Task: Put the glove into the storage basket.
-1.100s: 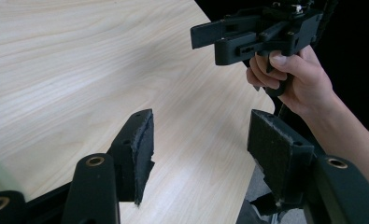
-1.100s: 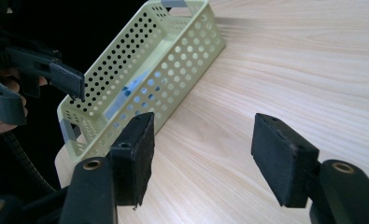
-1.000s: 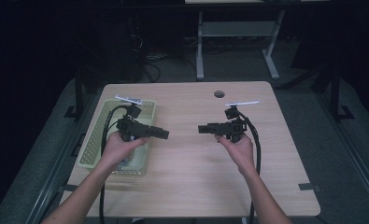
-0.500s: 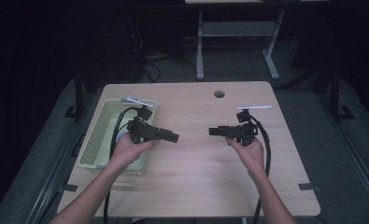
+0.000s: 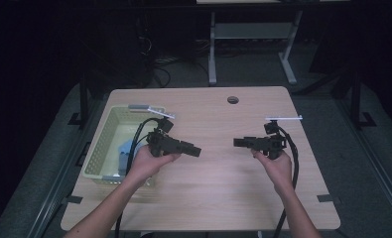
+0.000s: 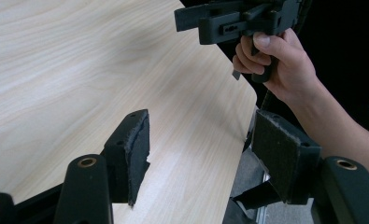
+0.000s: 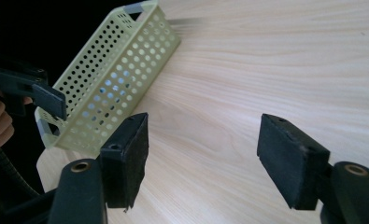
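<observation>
1. While you are holding the left gripper (image 5: 194, 149) over the counter (image 5: 218, 193) just right of the basket (image 5: 97, 148), its jaws are standing released. They have just been opening, and nothing is lying between them.
2. You are probably setting up a reach into that basket, so you should be swinging this gripper back to the left and tipping it down before lowering it.
3. The basket is sitting on the left part of the counter. It is pale yellow-green, perforated and oblong, with its long side running away from you.
4. A blue thing (image 5: 125, 151) is lying inside it toward your end, too small for its shape to be told.
5. The left gripper's cable (image 5: 136, 139) is trailing across the basket, so be keeping it from snagging the rim.
6. The right gripper (image 5: 237, 143) is hovering over the bare right half, well apart from the basket. Its jaws are likewise released and empty, having just been opening, and it is best kept clear.
</observation>
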The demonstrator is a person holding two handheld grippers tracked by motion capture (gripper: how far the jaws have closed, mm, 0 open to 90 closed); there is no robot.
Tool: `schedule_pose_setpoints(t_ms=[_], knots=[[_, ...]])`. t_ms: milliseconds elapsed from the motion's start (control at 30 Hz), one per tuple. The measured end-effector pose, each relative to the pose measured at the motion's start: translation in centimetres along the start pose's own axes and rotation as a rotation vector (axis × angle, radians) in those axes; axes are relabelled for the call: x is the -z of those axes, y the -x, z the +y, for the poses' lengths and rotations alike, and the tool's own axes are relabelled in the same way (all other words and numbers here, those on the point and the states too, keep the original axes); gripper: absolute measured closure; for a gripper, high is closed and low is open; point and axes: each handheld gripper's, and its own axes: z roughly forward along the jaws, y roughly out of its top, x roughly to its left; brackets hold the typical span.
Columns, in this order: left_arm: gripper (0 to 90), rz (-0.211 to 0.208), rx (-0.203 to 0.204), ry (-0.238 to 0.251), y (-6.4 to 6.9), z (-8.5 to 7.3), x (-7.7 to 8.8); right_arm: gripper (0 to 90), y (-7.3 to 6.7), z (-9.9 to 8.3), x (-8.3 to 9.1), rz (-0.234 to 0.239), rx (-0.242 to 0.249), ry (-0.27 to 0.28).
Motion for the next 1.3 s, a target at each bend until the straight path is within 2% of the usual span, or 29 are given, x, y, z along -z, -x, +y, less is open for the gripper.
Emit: schedule_pose_setpoints(t_ms=[467, 767, 1100, 1300], knots=[[26.9, -0.028, 0.002, -0.002, 0.5, -0.8, -2.2, 32.0, 2.1, -2.0, 1.3, -0.02, -0.036, -0.007], [25.8, -0.073, 0.002, 0.007, 0.7, -1.5, -3.4, 30.6, 2.9, -3.3, 1.9, -0.036, -0.042, -0.014], [25.6, -0.087, 0.001, 0.004, 0.6, -3.0, -4.7, 29.9, 3.8, -4.8, 2.7, -0.033, -0.059, -0.021], [25.6, -0.084, -0.028, -0.016, 0.7, -4.0, -5.6, 29.9, 4.1, -5.7, 3.1, -0.037, -0.061, -0.028]])
